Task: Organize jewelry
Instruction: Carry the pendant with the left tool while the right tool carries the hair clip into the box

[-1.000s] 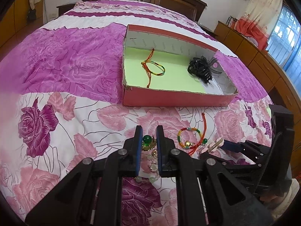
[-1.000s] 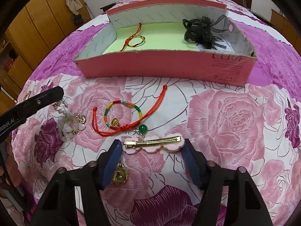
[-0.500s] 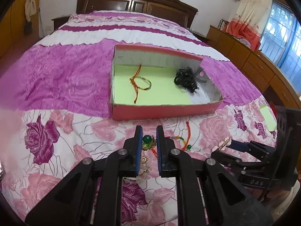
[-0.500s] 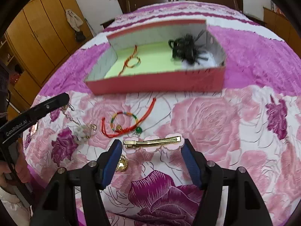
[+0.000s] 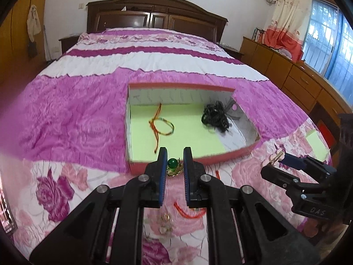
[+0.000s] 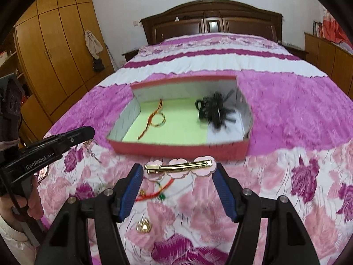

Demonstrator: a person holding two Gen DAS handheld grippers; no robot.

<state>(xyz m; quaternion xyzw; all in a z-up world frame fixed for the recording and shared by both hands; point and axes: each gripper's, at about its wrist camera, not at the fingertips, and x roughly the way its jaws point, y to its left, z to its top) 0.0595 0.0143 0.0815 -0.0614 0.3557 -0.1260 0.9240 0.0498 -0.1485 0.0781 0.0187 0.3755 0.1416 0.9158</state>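
Nearest the right wrist camera, the right gripper (image 6: 177, 171) clamps a gold hair clip (image 6: 178, 166) on pink flowers lengthwise, one pad at each end, clear of the bedspread (image 6: 286, 176). Beside it, the left gripper (image 5: 174, 167) pinches a green-beaded gold ornament (image 5: 173, 167), its pearly chain (image 6: 91, 148) dangling below the jaws. Under both, a red cord bracelet (image 6: 152, 193) and a small gold charm (image 6: 143, 227) lie loose on the quilt. Farther off sits the pink box (image 6: 176, 149), already holding a second cord bracelet (image 6: 154, 119) and a black hair claw (image 6: 215, 112).

My worry: the clip is gripped only by its tips, so a tilt could let it pivot and drop short of the box. The hanging chain could catch on the box's near wall and drag it, or tug the ornament free.
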